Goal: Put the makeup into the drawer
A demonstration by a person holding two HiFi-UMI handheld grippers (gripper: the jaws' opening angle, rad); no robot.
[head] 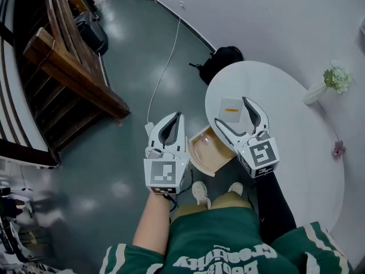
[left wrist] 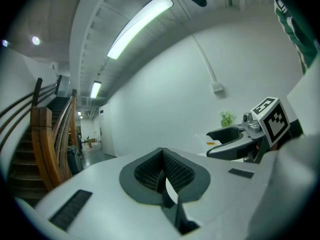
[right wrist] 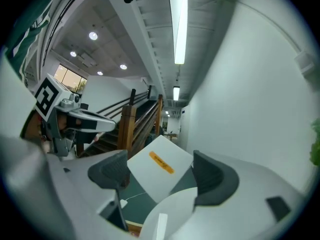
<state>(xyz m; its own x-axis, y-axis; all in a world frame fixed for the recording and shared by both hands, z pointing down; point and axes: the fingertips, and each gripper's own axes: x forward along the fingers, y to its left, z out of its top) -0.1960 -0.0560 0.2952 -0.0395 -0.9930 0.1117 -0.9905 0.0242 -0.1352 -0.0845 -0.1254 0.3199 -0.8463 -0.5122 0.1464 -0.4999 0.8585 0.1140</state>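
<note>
The makeup is a flat white box with an orange label (head: 230,106). It sits tilted between the jaws of my right gripper (head: 231,111), over the near left part of the round white table (head: 302,153). In the right gripper view the box (right wrist: 159,165) spans from pad to pad of that gripper (right wrist: 160,173), which is shut on it at a wide opening. An open wooden drawer (head: 217,153) juts from the table's edge just below. My left gripper (head: 177,117) hangs over the floor left of the drawer, shut and empty (left wrist: 164,159).
A wooden staircase (head: 63,67) fills the left. A black bag (head: 222,61) and a white cable (head: 165,67) lie on the floor behind the table. A vase of flowers (head: 333,79) and a small pink flower (head: 339,148) sit at the table's right. The person's feet (head: 199,193) stand by the drawer.
</note>
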